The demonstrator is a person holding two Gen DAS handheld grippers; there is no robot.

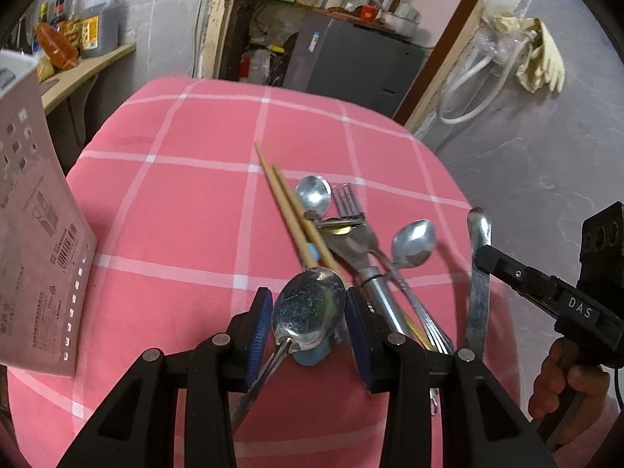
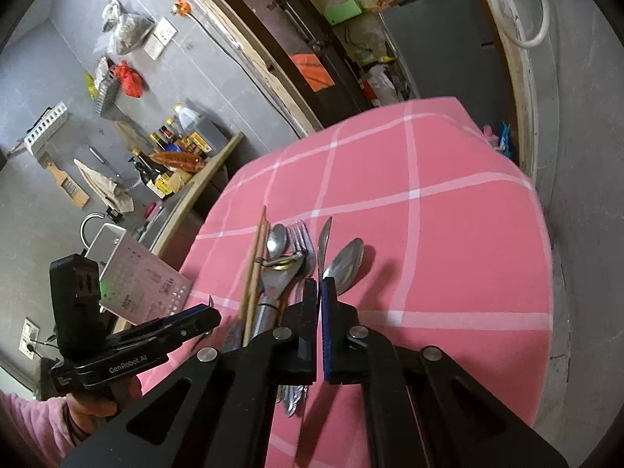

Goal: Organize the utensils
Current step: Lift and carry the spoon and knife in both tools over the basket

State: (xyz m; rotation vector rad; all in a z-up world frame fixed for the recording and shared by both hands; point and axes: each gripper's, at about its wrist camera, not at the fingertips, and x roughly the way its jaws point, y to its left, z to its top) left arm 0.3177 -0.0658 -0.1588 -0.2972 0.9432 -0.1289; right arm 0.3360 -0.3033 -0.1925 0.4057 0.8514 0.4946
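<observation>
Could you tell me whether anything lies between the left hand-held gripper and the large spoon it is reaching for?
Nothing visible does. The large spoon bowl already sits between the open fingers of the left hand-held gripper. The chopsticks and fork lie just beyond it in the pile, close enough to be nudged.

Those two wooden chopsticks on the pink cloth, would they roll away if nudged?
Probably a little: the chopsticks look slim and smooth. They likely feel light and stiff. The soft cloth and the fork beside them should stop them soon.
</observation>
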